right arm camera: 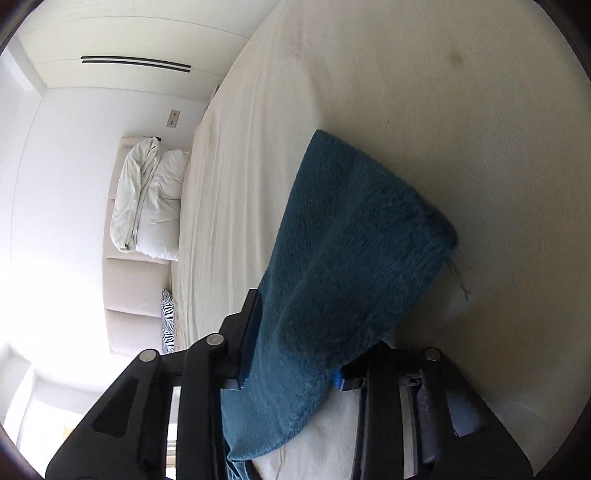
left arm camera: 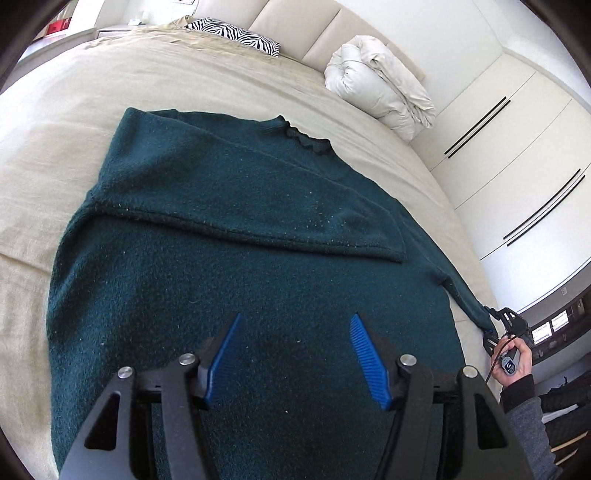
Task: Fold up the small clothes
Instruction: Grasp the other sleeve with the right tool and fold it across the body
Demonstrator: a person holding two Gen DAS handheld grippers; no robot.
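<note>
One dark green sweater lies flat on the beige bed, filling the frame's centre, one sleeve folded across it. Left gripper hovers released above the hem. Right gripper, at the lower right edge, pinches the other sleeve.

A wide bed with a beige cover fills the bright room, a padded headboard behind it. White wardrobe doors with dark handles line one wall.
</note>
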